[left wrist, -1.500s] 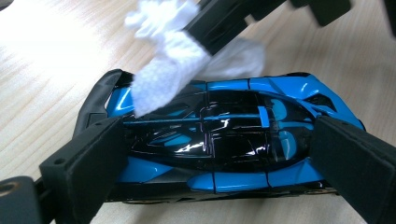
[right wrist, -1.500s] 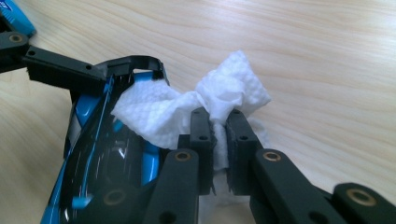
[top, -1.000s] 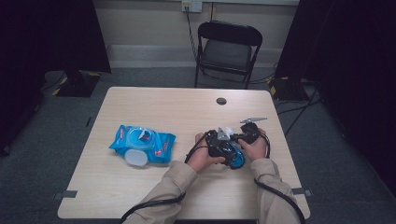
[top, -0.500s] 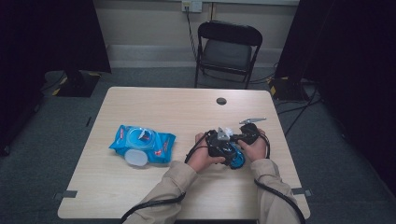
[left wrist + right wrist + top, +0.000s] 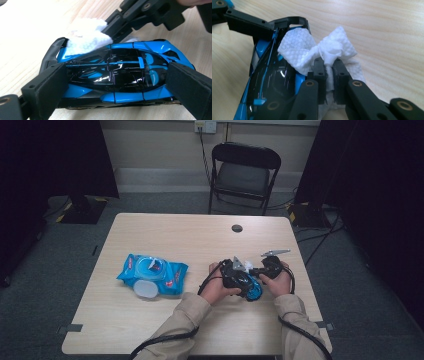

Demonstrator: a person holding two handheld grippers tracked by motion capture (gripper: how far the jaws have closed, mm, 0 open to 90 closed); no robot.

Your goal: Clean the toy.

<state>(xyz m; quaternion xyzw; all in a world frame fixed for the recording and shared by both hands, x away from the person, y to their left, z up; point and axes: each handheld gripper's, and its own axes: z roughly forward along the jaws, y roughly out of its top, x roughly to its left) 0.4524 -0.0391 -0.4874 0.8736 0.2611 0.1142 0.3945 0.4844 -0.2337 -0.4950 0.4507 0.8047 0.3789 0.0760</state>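
Left gripper view: left gripper [image 5: 117,82] clamps toy car [image 5: 120,75] | right gripper [image 5: 329,72] pinches wipe [image 5: 312,52]

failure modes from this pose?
1. The left gripper clamps the toy car only at its two ends; sideways wiping pressure could twist the car out.
2. The right gripper pinches just a bunched fold of the wipe, so it may slip free under drag.
3. The wipe sits at the car's thin rear wing and might snag there.
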